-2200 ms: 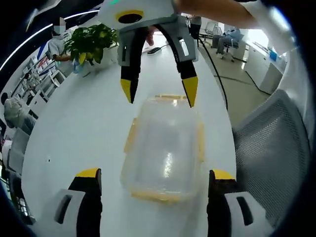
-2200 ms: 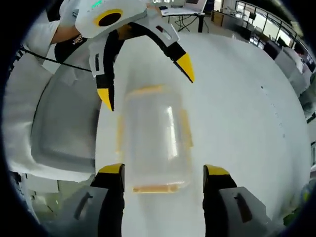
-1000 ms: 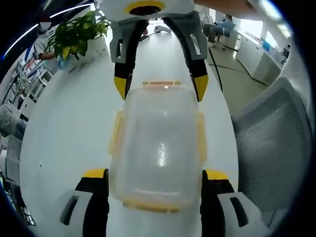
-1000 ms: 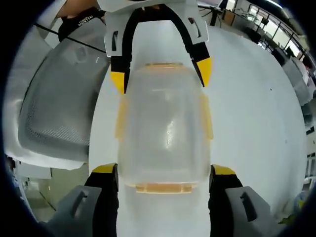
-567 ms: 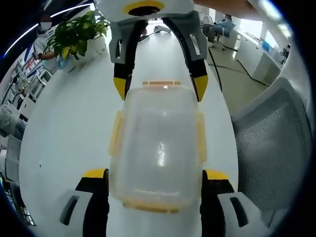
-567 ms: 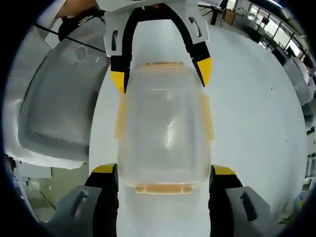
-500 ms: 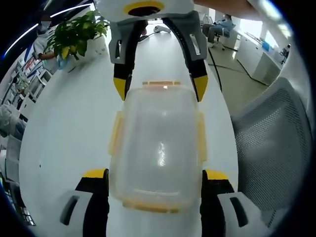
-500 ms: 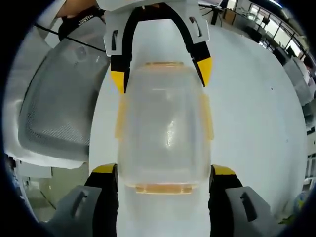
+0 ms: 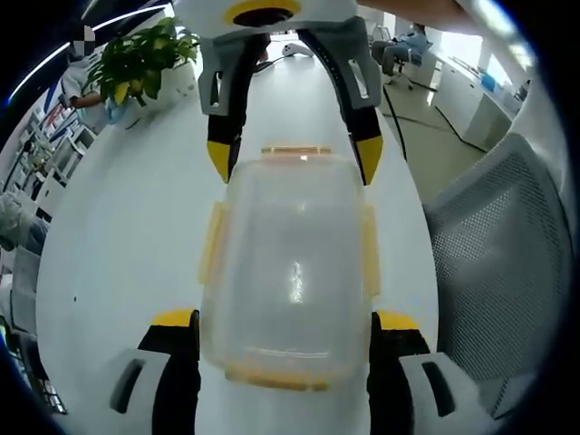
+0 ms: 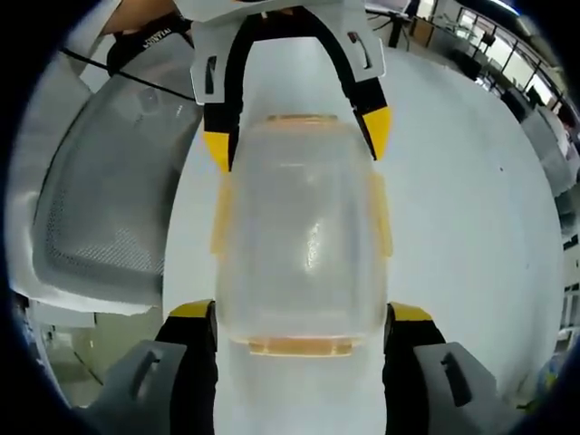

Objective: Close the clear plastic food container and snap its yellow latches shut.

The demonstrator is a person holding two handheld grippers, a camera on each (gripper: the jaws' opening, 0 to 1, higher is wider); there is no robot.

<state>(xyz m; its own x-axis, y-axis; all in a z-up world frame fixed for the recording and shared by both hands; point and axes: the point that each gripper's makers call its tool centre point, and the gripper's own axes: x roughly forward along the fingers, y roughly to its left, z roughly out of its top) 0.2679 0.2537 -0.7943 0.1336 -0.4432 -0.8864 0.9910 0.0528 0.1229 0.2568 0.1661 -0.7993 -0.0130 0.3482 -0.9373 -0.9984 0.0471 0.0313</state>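
In the left gripper view, the left gripper (image 9: 283, 331) has its two yellow-tipped jaws spread wide, one at each near corner of the clear plastic food container (image 9: 288, 272); whether the tips press the walls or merely sit just beside them cannot be told. The container rests on the white table (image 9: 127, 245) with its lid on. A yellow latch (image 9: 272, 377) runs along the near short edge between the jaws, and side latches (image 9: 212, 243) lie along both long edges. At the far end a fourth latch (image 9: 296, 150) sits between the tips of the right gripper (image 9: 288, 161), which reaches in from the top of the view, jaws apart and flanking the far corners. Beyond it, a potted plant (image 9: 149, 62) stands on the table at the upper left, and a grey mesh chair (image 9: 494, 272) is beside the table at right.

In the right gripper view the layout mirrors: the right gripper (image 10: 304, 328) straddles the near end of the container (image 10: 301, 245), jaws wide apart, with the near latch (image 10: 299, 345) between them. The left gripper (image 10: 292, 138) comes in from the top, open around the far end. The mesh chair (image 10: 104, 208) sits left of the table (image 10: 471, 199)
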